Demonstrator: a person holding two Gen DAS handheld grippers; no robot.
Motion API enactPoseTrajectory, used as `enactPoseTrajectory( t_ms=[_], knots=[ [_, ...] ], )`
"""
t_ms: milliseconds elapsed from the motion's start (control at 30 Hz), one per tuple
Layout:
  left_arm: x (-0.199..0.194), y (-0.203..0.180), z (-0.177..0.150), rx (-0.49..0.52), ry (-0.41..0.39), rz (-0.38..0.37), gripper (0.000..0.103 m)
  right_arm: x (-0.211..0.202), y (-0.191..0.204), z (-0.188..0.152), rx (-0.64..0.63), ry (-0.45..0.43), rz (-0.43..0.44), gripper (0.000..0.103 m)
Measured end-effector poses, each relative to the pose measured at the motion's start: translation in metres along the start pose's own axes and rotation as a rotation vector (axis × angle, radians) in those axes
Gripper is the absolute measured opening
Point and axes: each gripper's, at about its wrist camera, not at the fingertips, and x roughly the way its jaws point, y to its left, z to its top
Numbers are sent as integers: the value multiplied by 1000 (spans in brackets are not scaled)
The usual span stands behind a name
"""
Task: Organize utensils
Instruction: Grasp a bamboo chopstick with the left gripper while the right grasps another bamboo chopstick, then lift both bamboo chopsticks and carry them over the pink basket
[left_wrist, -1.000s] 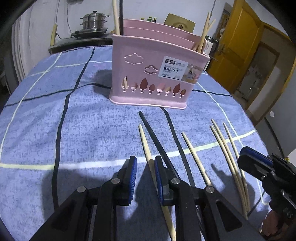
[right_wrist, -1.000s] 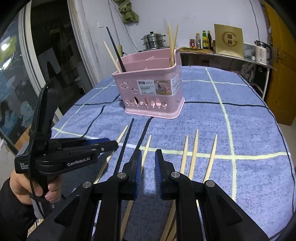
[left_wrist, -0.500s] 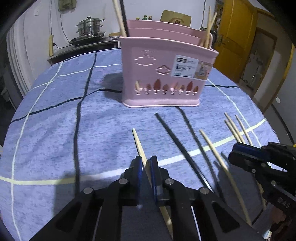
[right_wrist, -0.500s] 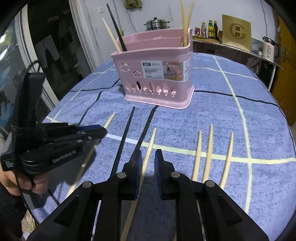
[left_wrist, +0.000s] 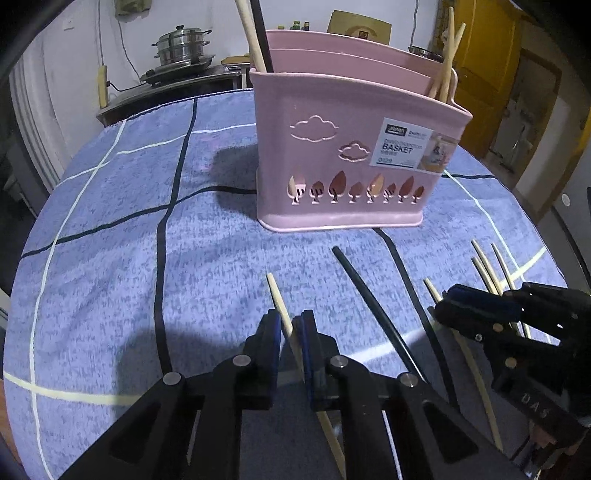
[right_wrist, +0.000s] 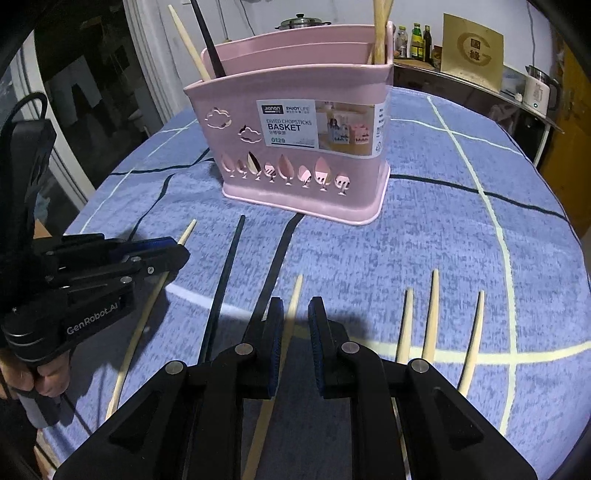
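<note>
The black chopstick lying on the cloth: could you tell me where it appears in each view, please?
Left wrist view: black chopstick right of centre, slanting between the two grippers.
Right wrist view: black chopstick left of centre, beside the left gripper.
Shared landmark: pink basket.

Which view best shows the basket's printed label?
Right wrist view: the label on the pink plastic chopstick basket faces the camera and reads clearly. Left wrist view shows it smaller, angled, at the right edge.

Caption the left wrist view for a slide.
Left gripper shut on a pale chopstick lying on the blue checked cloth, pink chopstick basket ahead.
</note>
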Motion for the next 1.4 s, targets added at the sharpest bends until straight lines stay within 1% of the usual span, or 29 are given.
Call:
enactPoseTrajectory(
  t_ms=[67,200,300,400,567,767,933,1133,1200,1233,1300,1400],
  knots=[
    [2,-4,2,19,0,18,10,2,0,4,-6,3,-17,8],
    [5,-8,8,35,9,33,9,5,-2,9,2,10,-11,7],
    [4,-7,9,17,11,11,7,0,-6,9,19,0,0,7],
    [-3,-7,10,-1,-7,-5,7,-9,-9,12,29,-27,14,6],
    [-26,-7,17,-15,-58,-35,6,-33,-13,18,35,-86,33,6],
    [-70,-5,32,-15,-148,-64,4,-69,-12,31,35,-176,51,5],
    [-107,-3,43,-6,-228,-72,4,-95,-10,41,31,-243,50,5],
    [-137,-5,47,2,-283,-83,4,-120,-7,44,18,-300,45,5],
    [-140,-5,46,3,-285,-90,4,-119,-6,43,13,-292,49,5],
    [-140,-5,45,4,-284,-90,4,-115,-5,42,6,-274,56,5],
    [-141,-5,44,3,-284,-89,4,-100,-3,39,-16,-216,78,5],
    [-143,-4,43,-3,-289,-99,4,-70,1,33,-41,-130,59,6]
  ],
)
